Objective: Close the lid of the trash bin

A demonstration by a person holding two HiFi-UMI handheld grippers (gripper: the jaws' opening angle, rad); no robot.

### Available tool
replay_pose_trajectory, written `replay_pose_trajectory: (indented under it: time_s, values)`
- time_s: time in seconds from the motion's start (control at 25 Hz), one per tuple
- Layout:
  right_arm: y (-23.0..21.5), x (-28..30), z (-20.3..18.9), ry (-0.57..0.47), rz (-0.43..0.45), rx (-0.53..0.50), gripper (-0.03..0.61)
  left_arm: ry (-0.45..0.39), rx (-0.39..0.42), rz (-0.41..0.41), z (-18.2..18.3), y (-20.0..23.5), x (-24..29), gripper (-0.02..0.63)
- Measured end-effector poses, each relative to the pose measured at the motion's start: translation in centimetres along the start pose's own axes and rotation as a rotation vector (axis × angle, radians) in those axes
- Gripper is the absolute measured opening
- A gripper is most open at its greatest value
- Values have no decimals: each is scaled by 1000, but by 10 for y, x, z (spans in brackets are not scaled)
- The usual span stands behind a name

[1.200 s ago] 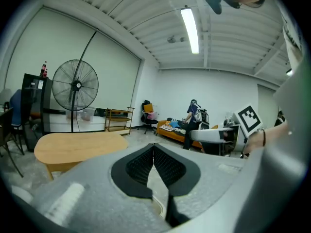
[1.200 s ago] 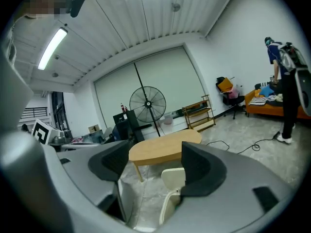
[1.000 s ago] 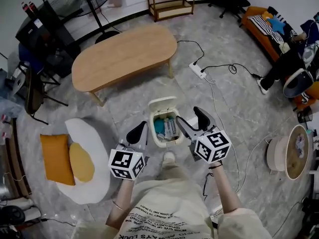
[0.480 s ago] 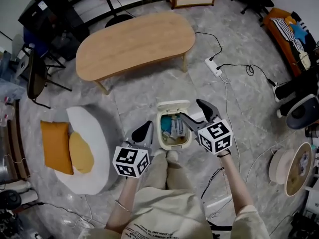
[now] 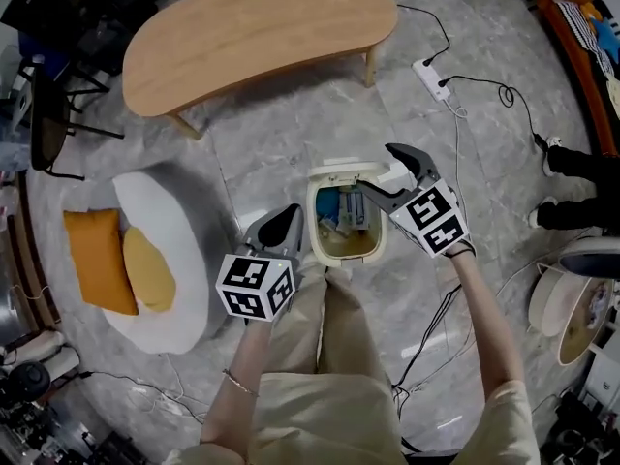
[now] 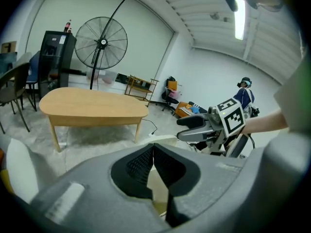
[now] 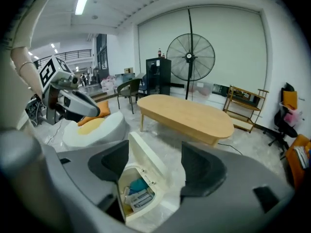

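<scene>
The bin (image 5: pixel 314 223) stands on the marble floor (image 5: pixel 262 153) at the middle of the head view, just ahead of the person's knees. Its lid (image 5: pixel 345 170) is up, hinged at the bin's 12 o'clock edge. Inside lie a teal lump (image 5: pixel 329 204) and some packets (image 5: pixel 352 211). Their print is too small to read.

The right gripper (image 5: pixel 376 170) sits at the bin's 1 o'clock with its jaws released and wide apart. In its own view the raised lid (image 7: pixel 148 160) stands between the two jaws, above the bin (image 7: pixel 121 198). I cannot tell whether either jaw touches the lid.

The left gripper (image 5: pixel 286 219) is at the bin's 9 o'clock, just beside the wall. Its jaws (image 6: pixel 153 154) are clenched together with nothing between them.

Each gripper carries a cube of black-and-white square markers that bear patterns, not letters.

A wooden table (image 5: pixel 257 27) lies at 11 o'clock from the bin, well apart. A white power strip (image 5: pixel 430 76) is at 1 o'clock, with black cords running off it. At 9 o'clock a white pad (image 5: pixel 174 226) holds an orange cushion (image 5: pixel 97 260).

The left gripper view shows a fan (image 6: pixel 102 42) behind the table. At 9 o'clock from the fan is a black cabinet (image 6: pixel 56 52) topped by bottles (image 6: pixel 69 24) with red labels, too small to read.
</scene>
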State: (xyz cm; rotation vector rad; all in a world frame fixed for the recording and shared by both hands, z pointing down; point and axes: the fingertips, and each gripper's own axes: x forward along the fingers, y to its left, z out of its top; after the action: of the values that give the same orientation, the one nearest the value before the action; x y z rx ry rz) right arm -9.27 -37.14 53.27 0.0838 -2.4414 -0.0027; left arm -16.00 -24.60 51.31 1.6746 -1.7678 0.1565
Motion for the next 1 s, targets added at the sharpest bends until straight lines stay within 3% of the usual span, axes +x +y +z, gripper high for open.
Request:
replay_pose_trajectory:
  time_s: [0.32,1.0]
  values:
    - [16,35,-35,90,74,-139,322,56,-38,-17,-38,10,28,23]
    - [40,26,-52,152,35,-270,322,98,-34,-80,-70,0,20,23]
